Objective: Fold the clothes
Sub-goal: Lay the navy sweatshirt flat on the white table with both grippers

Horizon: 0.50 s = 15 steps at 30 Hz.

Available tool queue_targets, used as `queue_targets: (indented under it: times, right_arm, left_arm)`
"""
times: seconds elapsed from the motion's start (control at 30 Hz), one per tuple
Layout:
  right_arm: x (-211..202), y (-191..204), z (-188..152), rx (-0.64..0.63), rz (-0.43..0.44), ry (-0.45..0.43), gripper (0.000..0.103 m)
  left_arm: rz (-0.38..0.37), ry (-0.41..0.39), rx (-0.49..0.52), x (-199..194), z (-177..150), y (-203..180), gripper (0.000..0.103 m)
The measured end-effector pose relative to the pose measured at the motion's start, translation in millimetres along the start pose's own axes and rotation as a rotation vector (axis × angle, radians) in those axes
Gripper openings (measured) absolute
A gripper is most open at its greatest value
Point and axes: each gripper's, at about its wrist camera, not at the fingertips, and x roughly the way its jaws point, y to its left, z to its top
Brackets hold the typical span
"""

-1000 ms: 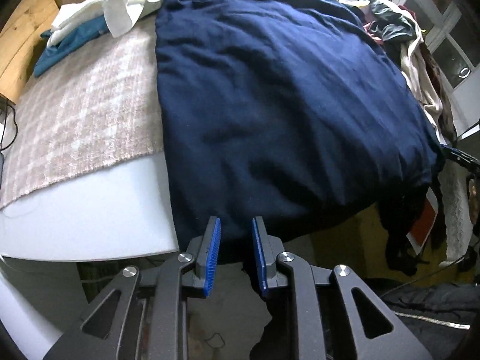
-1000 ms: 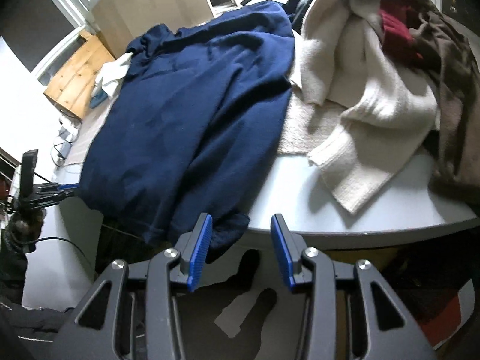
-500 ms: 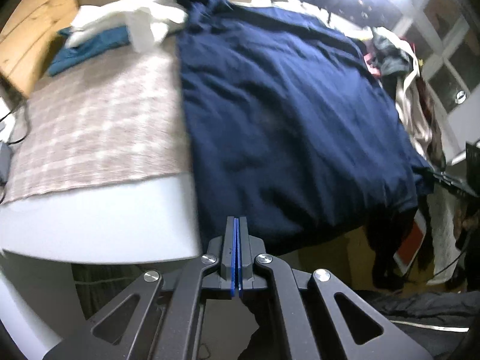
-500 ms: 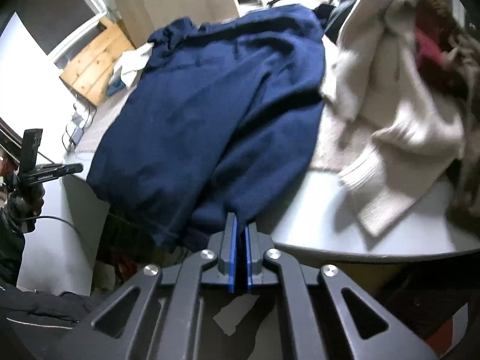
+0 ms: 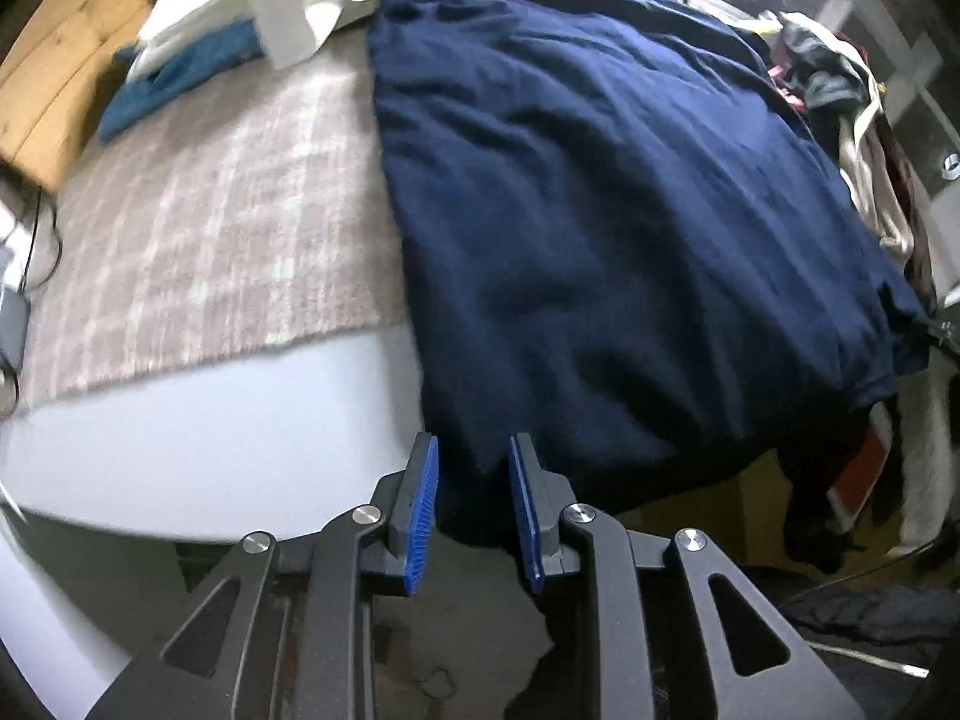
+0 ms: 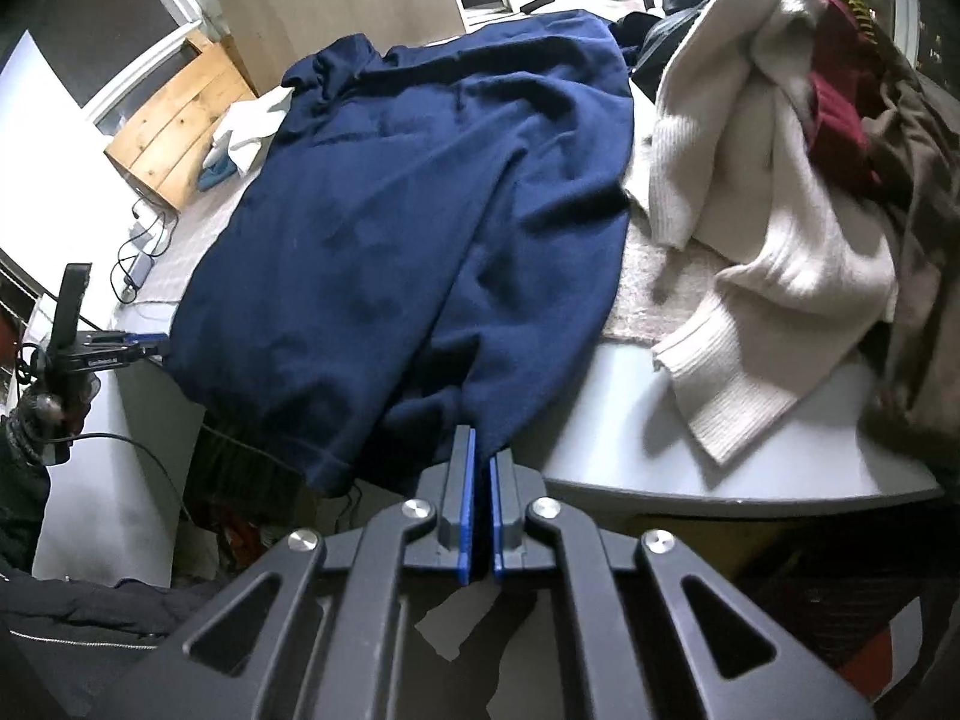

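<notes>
A navy sweatshirt (image 5: 600, 210) lies spread over the table, its hem hanging off the near edge. In the left wrist view my left gripper (image 5: 473, 450) is open, and a fold of that hem sits between its blue pads (image 5: 423, 480) without being pinched. In the right wrist view the same sweatshirt (image 6: 420, 210) runs down to my right gripper (image 6: 481, 450), which is shut on the lower corner of the cloth, with only a thin gap between its pads. The left gripper (image 6: 102, 354) also shows there at the far left, held by a gloved hand (image 6: 42, 414).
A pinkish plaid mat (image 5: 180, 228) covers the white table (image 5: 210, 438) left of the sweatshirt. White and teal clothes (image 5: 198, 48) lie at the back. A cream knit sweater (image 6: 768, 210), a maroon garment (image 6: 840, 102) and a brown garment lie piled at right. Cables (image 6: 138, 264) run along the left edge.
My left gripper was open a second ago, shut half a second ago, and is open again around the hem. My right gripper closed on the sweatshirt corner and stays shut.
</notes>
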Motion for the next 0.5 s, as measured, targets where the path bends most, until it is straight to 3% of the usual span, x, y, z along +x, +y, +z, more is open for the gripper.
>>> queue_targets:
  times: [0.07,0.5]
  right_arm:
    - [1,-2,1,0.014,-0.005,-0.001,0.004]
    - [-36,-4,-3,0.033,-0.073,-0.093,0.004]
  left_arm:
    - [0.0,-0.008,0.004,-3,1,2,0.0]
    - [-0.011,-0.034,-0.011,-24,5,13,0.001]
